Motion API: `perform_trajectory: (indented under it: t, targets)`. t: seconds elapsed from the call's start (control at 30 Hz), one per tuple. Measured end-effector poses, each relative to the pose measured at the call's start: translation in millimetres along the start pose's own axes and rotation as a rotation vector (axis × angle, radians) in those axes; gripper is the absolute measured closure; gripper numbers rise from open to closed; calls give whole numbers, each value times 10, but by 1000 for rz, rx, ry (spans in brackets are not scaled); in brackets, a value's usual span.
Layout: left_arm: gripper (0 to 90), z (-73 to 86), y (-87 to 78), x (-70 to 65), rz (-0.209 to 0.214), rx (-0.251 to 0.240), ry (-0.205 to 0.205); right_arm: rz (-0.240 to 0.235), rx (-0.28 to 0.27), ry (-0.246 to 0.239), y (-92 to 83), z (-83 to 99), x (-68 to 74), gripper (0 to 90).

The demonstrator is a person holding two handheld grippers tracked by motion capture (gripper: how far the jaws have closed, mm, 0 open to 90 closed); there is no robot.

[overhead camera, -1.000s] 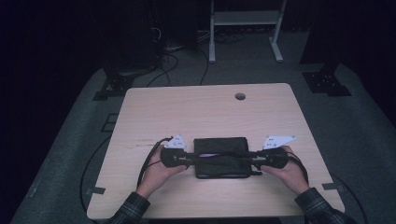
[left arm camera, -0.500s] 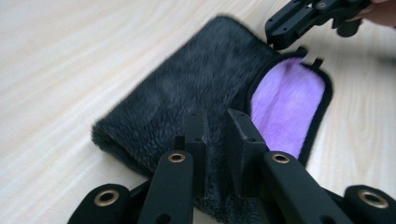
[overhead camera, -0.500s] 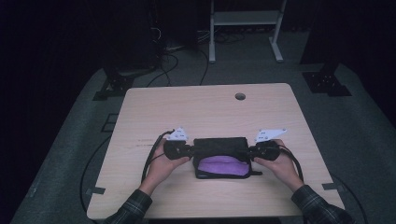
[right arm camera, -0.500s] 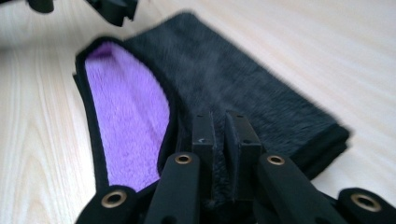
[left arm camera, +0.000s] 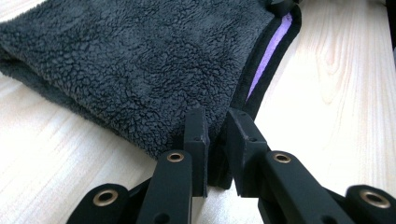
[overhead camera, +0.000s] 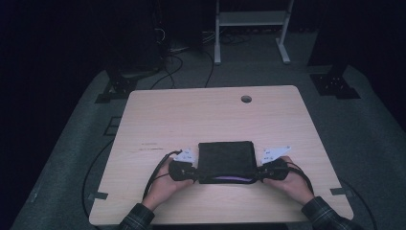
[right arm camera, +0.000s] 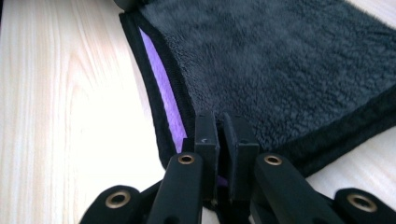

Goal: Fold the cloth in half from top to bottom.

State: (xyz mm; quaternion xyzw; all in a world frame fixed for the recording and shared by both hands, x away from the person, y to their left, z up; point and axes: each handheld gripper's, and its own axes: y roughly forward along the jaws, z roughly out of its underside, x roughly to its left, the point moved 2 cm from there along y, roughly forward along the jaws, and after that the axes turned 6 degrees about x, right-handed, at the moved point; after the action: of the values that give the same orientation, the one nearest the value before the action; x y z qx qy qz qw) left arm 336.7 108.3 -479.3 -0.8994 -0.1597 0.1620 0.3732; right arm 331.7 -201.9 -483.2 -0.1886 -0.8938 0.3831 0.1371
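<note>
Since a second ago the dark fleece cloth point(overhead camera: 225, 160) has been folded over on the desk point(overhead camera: 210, 115), its near corners pinched by the left tool point(overhead camera: 193, 173) and right tool point(overhead camera: 259, 173), so the fold appears made.

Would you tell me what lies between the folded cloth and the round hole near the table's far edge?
Nothing: in the high view, bare wooden tabletop runs from the dark folded cloth to the hole.

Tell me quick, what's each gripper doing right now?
Left gripper: closed on the near left corner of the folded dark cloth.
Right gripper: closed on the cloth's near right corner.
</note>
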Motion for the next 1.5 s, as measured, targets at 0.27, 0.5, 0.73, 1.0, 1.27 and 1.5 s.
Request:
perform_trajectory:
  t: [0.27, 0.5, 0.73, 1.0, 1.27, 1.5]
  targets:
    - [519, 5, -149, -16, -85, -38, 4, 73, -68, 22, -83, -26, -55, 591]
    - [266, 140, -336, 124, -200, -64, -45, 177, -98, 117, -183, 59, -255, 347]
    - [164, 354, -560, 235, -291, -58, -87, 265, -112, 178, -309, 155, -370, 256]
    - [108, 666, -745, 303, -344, -30, -143, 317, -89, 222, -437, 348, -443, 216]
    - [71, 942, -837, 335, -380, 14, -172, 371, -33, 285, -544, 630, -482, 187]
    - [19, 1064, -834, 357, -389, 28, -160, 391, -9, 309, -563, 752, -480, 173]
